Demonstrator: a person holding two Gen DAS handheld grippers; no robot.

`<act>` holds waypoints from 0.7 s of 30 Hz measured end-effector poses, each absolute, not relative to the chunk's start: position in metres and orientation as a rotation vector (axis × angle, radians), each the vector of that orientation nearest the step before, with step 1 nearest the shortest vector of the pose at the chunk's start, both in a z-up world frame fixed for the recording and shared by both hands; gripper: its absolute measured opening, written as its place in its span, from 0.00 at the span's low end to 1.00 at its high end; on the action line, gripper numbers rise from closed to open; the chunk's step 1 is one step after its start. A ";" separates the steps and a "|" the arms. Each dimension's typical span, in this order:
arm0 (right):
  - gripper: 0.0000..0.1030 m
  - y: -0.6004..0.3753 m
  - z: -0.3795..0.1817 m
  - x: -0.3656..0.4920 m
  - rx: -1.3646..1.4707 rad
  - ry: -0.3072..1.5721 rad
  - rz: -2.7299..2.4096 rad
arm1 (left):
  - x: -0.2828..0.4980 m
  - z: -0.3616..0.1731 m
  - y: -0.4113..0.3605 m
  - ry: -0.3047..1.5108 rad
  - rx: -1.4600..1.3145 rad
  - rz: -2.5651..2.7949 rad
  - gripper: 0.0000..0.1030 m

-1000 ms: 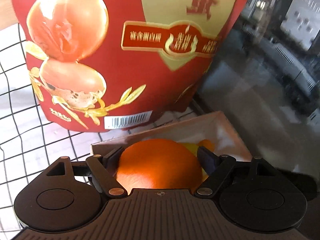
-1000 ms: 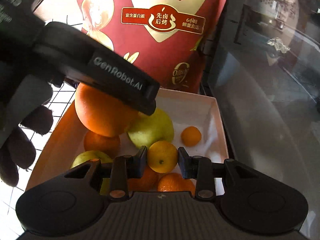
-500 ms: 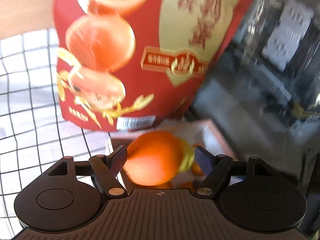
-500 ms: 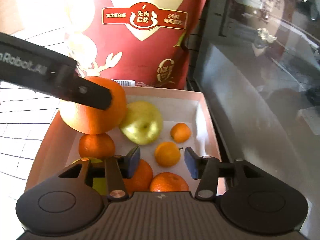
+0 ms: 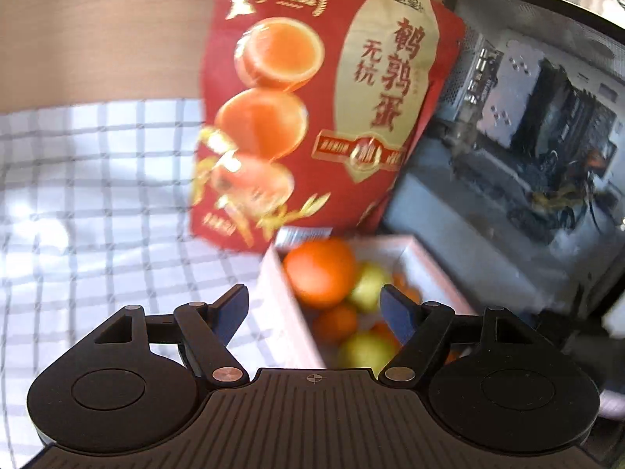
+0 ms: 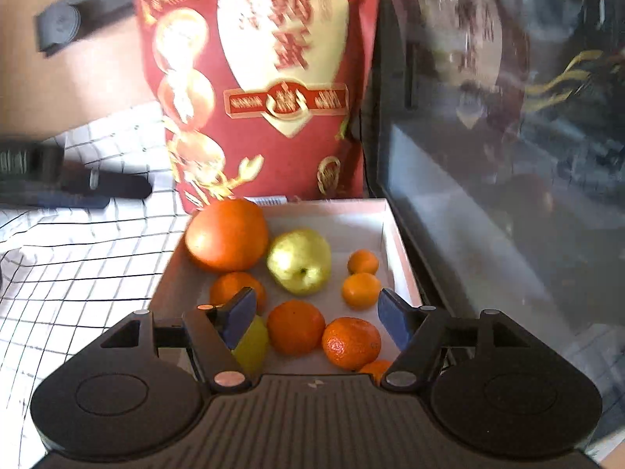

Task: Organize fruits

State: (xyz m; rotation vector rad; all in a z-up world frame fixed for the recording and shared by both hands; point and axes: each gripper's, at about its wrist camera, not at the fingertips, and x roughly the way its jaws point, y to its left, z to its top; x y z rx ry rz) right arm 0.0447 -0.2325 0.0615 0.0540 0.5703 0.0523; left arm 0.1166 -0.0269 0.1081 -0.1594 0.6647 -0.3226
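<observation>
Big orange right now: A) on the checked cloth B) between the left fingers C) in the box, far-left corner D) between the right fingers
C: the big orange sits in the box at its far-left corner, beside the yellow-green apple.

Left claw (image 5: 314, 306) gapes wide, gripping nothing; right claw (image 6: 316, 314), angled downward, has just been opening, empty.
</observation>
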 end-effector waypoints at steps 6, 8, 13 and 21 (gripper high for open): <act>0.78 -0.203 0.062 -0.026 -0.001 0.509 0.106 | 0.038 0.062 -0.002 0.725 -0.064 -0.225 0.77; 0.78 -0.192 0.056 -0.041 0.002 0.539 0.119 | 0.019 0.048 0.006 0.724 -0.024 -0.176 0.77; 0.78 -0.154 0.035 -0.049 0.002 0.643 0.110 | 0.002 0.025 0.025 0.737 0.006 -0.080 0.77; 0.78 -0.112 0.012 -0.023 0.002 0.725 0.044 | 0.007 0.003 0.021 0.719 0.049 -0.058 0.81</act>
